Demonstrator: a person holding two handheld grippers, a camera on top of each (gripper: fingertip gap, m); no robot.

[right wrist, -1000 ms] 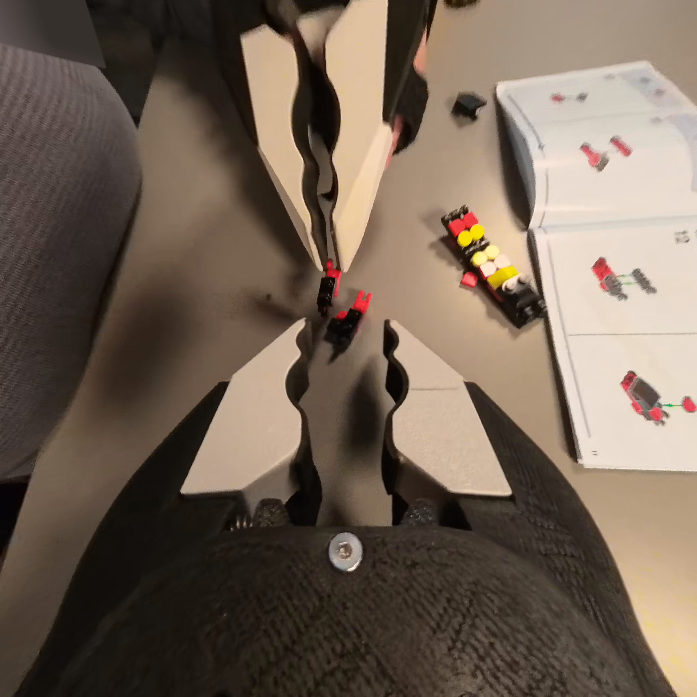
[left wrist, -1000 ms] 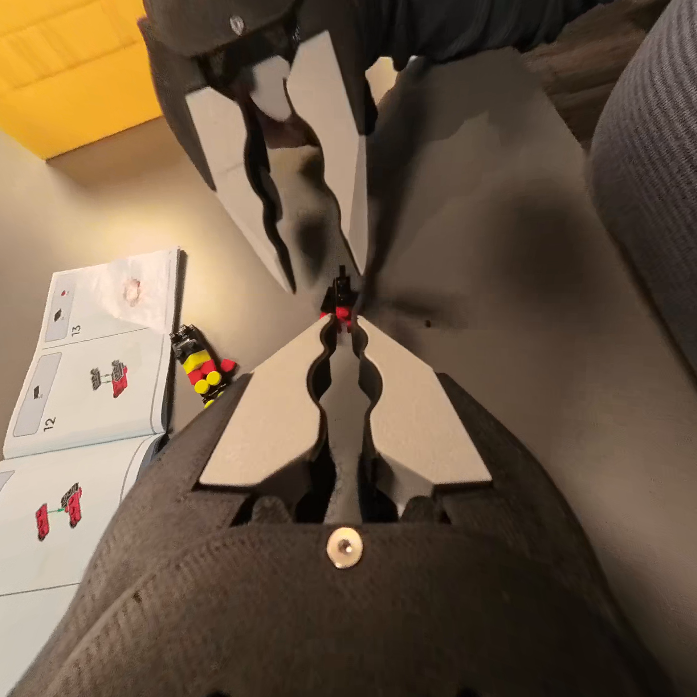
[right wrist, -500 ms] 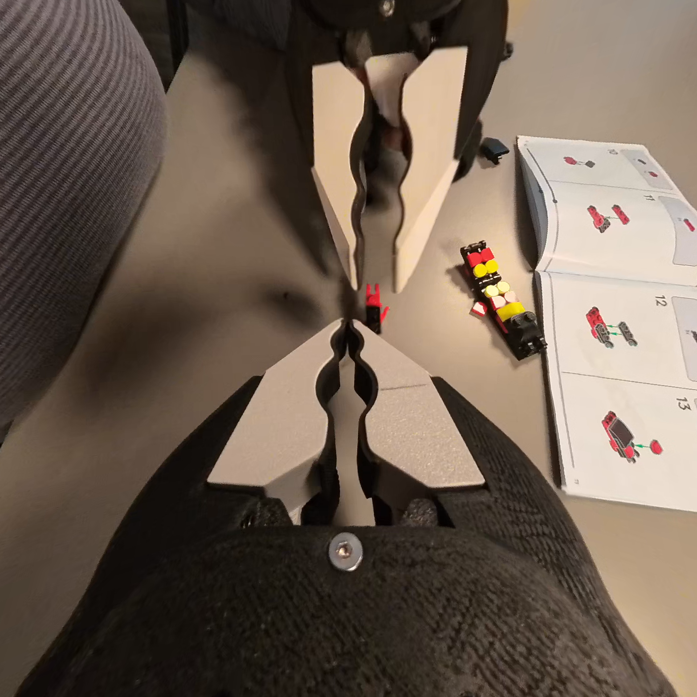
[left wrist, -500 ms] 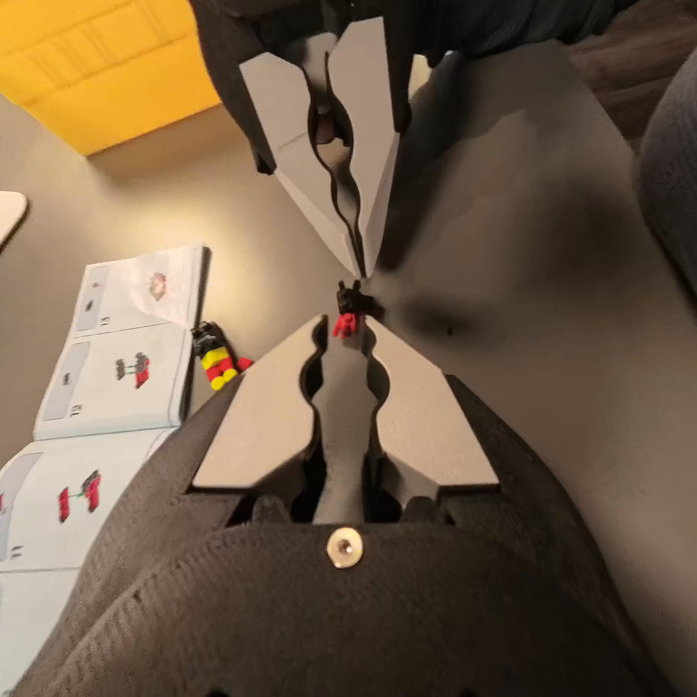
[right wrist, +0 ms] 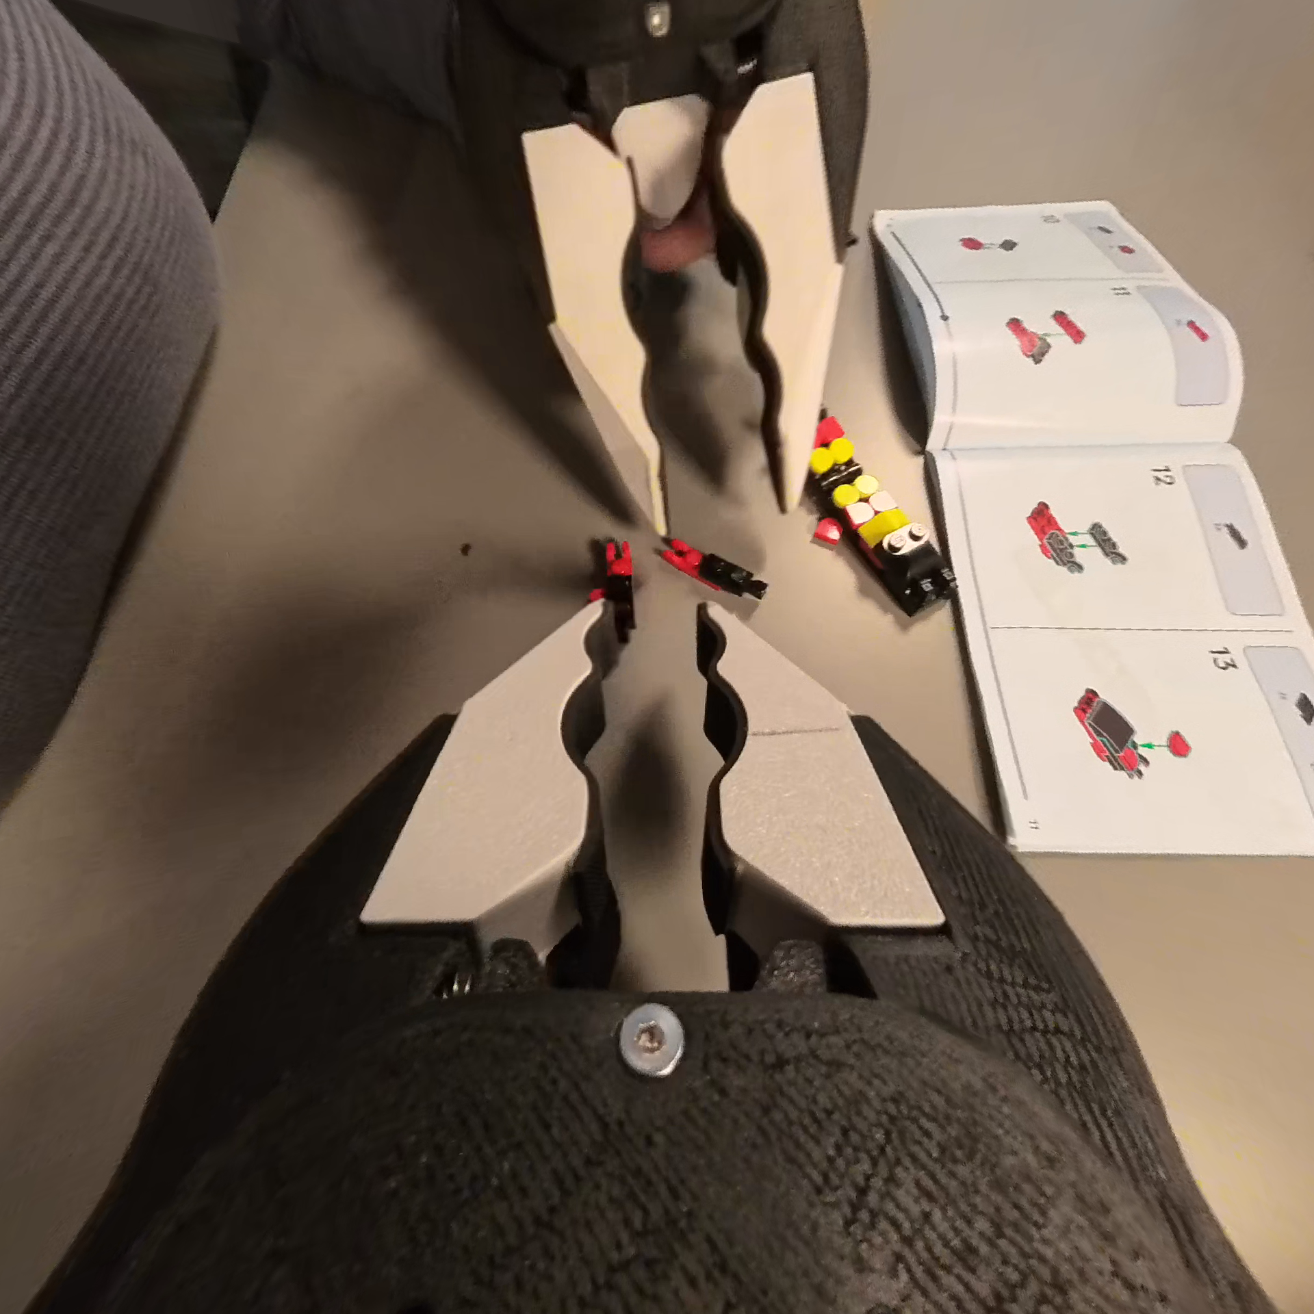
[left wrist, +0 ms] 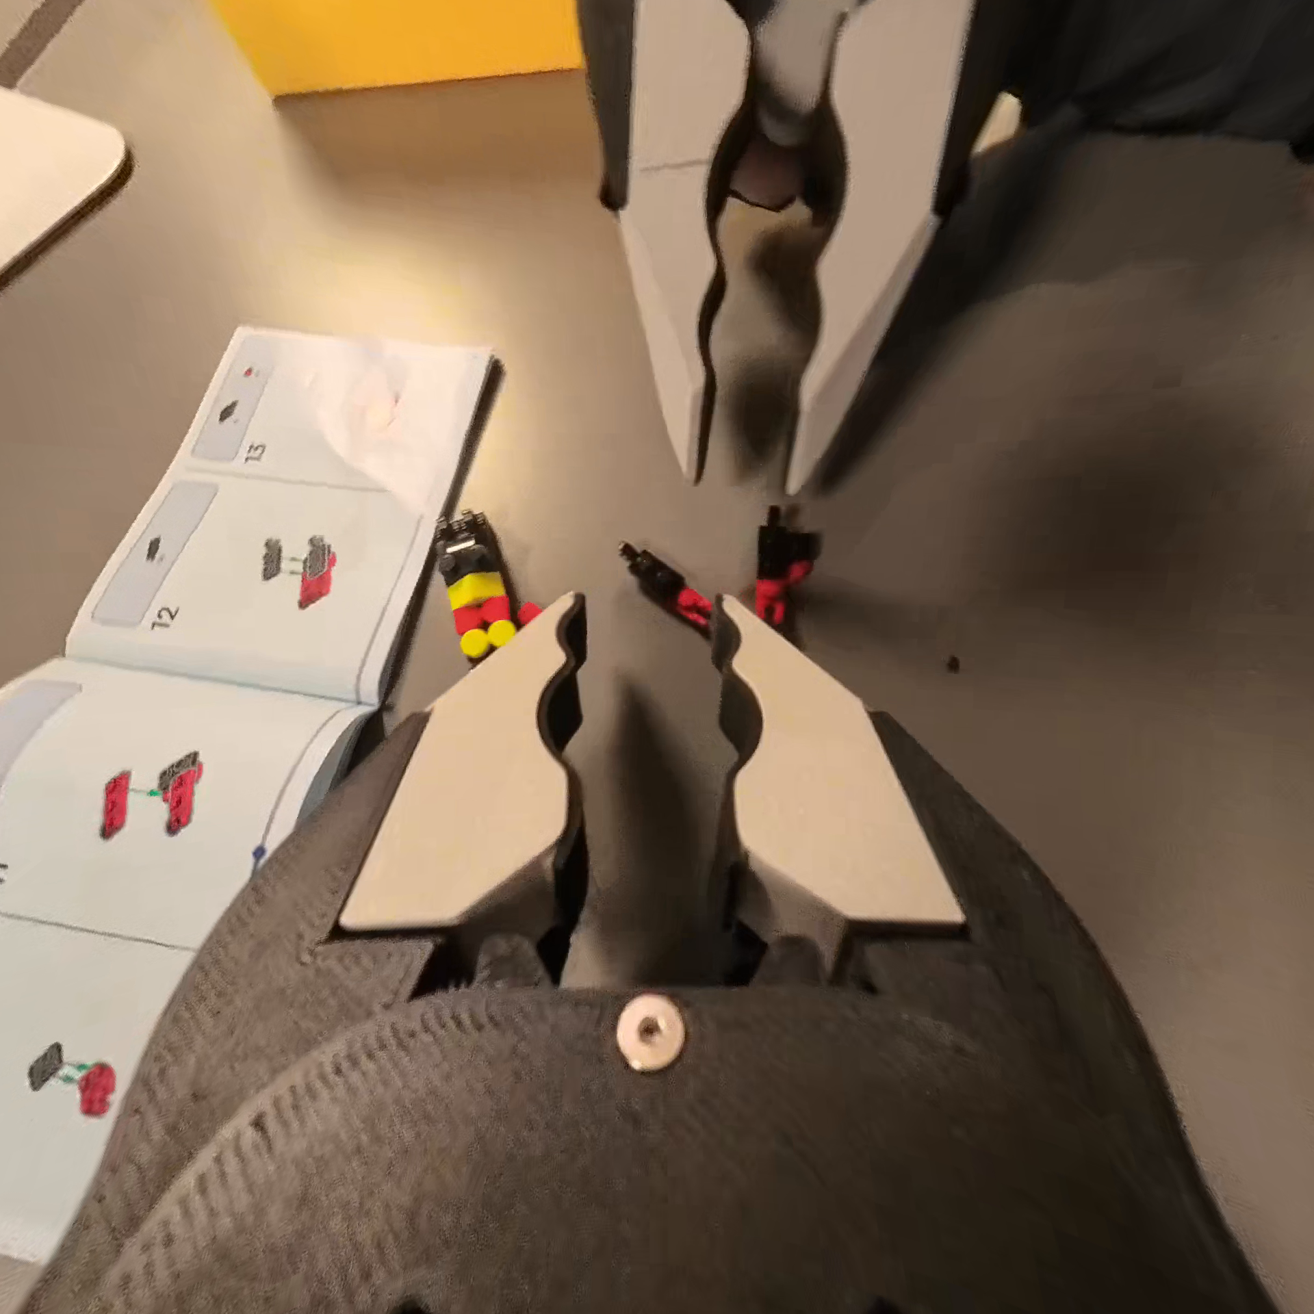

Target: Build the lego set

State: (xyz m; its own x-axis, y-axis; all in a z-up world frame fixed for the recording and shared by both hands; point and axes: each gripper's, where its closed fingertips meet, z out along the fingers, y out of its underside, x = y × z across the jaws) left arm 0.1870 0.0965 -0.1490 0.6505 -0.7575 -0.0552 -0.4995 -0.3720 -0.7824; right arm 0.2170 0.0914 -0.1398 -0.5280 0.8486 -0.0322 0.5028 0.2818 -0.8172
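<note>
Facing each other tip to tip over a brown table (left wrist: 1066, 711), both tongs stand parted and hold nothing. Two small red-and-black lego pieces lie on the table between them. In the left wrist view, the slanted piece (left wrist: 665, 586) lies just beyond the left gripper (left wrist: 648, 617), near its right fingertip, and the second piece (left wrist: 778, 569) lies to the right, just beneath the tips of the right gripper (left wrist: 743, 483). In the right wrist view, the right gripper (right wrist: 658, 611) has that second piece (right wrist: 617, 579) at its left fingertip, partly hidden by it, with the slanted piece (right wrist: 714, 567) just beyond the gap; the left gripper (right wrist: 722, 519) hovers opposite.

A longer build (right wrist: 878, 512) of black, red and yellow lies beside an open instruction booklet (right wrist: 1138, 569). Only the left wrist view shows a yellow block (left wrist: 398, 43) at the table's far side and a pale rounded surface (left wrist: 50, 163) at far left. Only the right wrist view shows a grey ribbed cushion (right wrist: 85, 355) along the left edge. Bare table spreads between cushion and pieces.
</note>
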